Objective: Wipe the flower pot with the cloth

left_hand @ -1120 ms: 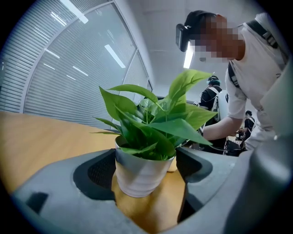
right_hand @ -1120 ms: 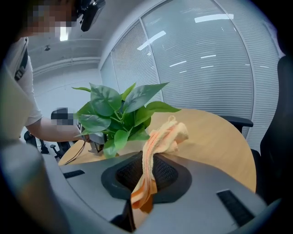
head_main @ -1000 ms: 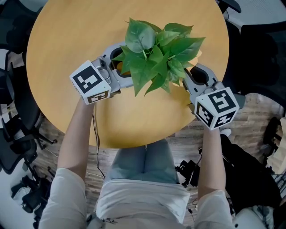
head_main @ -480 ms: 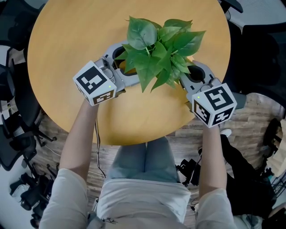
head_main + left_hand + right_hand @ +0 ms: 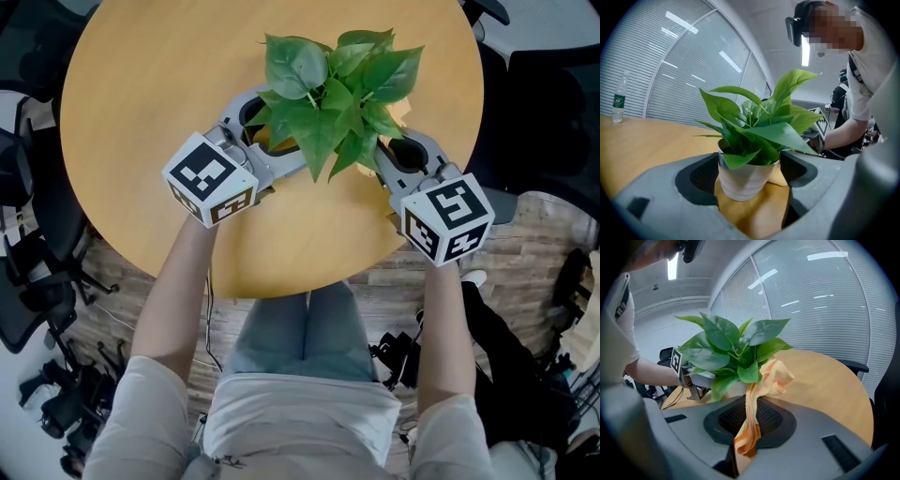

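Observation:
A white flower pot (image 5: 746, 180) with a leafy green plant (image 5: 328, 89) stands on the round wooden table (image 5: 141, 84). My left gripper (image 5: 264, 136) reaches in from the left with a jaw on each side of the pot, and the pot's rim fills the gap between its pads. My right gripper (image 5: 745, 430) comes from the right and is shut on an orange cloth (image 5: 771, 378). The cloth hangs up from its jaws and lies against the pot's side under the leaves. From above, the leaves hide the pot.
A water bottle (image 5: 618, 101) stands far back on the table. Dark office chairs (image 5: 28, 281) and gear crowd the floor at the left and right. The table's near edge (image 5: 300, 298) lies just in front of both grippers.
The left gripper has shifted a little right and nearer to me. The plant sits slightly farther up the table in view. The right gripper has stayed close against the pot's right side.

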